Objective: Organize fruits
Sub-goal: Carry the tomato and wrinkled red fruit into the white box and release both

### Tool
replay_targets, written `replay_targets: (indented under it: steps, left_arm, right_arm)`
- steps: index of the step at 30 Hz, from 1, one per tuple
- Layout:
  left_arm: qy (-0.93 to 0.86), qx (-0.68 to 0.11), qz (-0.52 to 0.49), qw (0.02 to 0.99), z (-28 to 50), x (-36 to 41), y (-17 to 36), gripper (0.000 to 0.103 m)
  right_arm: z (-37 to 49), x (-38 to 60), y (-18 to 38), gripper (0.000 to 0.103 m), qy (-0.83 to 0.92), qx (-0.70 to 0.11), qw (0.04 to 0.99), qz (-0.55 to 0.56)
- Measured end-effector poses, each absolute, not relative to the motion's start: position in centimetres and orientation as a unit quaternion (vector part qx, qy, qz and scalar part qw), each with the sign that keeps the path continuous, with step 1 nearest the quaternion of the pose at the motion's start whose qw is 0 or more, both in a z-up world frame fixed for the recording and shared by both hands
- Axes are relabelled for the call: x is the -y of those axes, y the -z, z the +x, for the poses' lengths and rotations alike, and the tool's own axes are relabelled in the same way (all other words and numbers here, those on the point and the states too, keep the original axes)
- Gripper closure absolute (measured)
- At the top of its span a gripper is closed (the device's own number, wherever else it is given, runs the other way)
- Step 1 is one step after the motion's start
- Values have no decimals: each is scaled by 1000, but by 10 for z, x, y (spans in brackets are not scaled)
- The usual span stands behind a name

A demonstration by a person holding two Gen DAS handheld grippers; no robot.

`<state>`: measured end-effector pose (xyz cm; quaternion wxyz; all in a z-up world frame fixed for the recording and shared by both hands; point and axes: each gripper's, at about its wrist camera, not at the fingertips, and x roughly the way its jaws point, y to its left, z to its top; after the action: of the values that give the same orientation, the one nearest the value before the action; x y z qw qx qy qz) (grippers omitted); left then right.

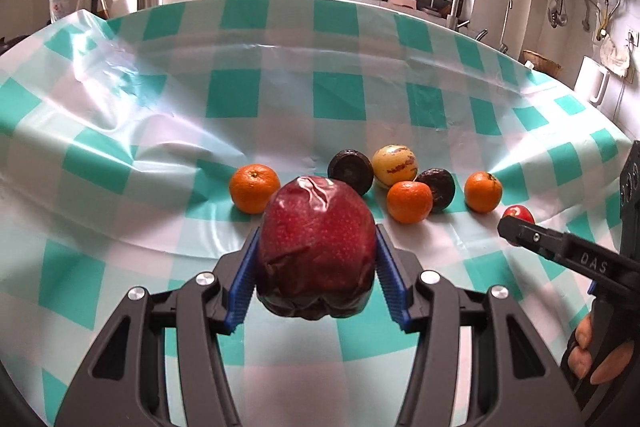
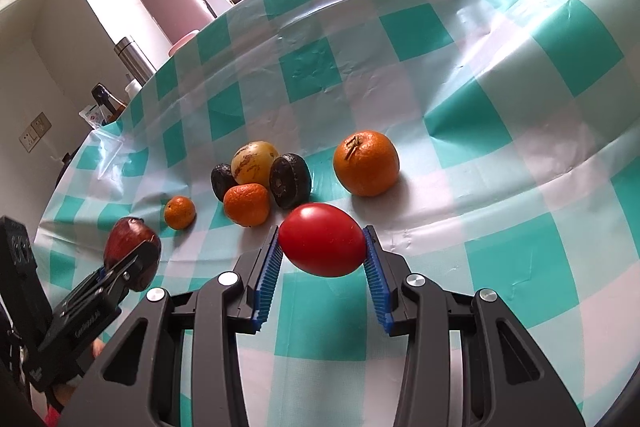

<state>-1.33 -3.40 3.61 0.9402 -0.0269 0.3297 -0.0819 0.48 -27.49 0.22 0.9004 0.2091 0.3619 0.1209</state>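
A dark red apple (image 1: 317, 247) is clamped between the blue pads of the left gripper (image 1: 316, 259), held at the near middle of the checked tablecloth (image 1: 280, 99), clear of the cloth. Wide open cloth is seen beyond it to the far edge, with creases at the left. The apple's long axis runs away from the camera, one end toward the far fruit; its skin is speckled, glossy and wrinkled at the near end. A red tomato (image 2: 322, 245) is gripped by the right gripper (image 2: 323, 255), its long axis lying across the jaws (slightly tilted). A loose row lies just beyond: a mandarin (image 1: 254, 188) at left, two dark round fruits (image 1: 351, 171), a yellow streaked fruit (image 1: 395, 164), a second mandarin (image 1: 409, 201), and a third (image 1: 483, 192) at right, apart from the cluster.
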Motion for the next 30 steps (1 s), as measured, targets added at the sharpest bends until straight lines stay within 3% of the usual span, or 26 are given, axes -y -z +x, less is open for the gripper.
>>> replay_targets:
  steps: [8,16,30]
  left_arm:
    - [79,-311,-23,947,-53,33,-43,49]
    - [79,-291,-26,953,-103,29,-54,49]
    - [125,-263,19,957,-174,69,-64,49]
  right_arm:
    - [-27,267,-9,62,-110,-370,894,228]
    - [-118,239,-30,62,-133,-342,917,155]
    - [-206,274,-38,62,-122,-311,934,128]
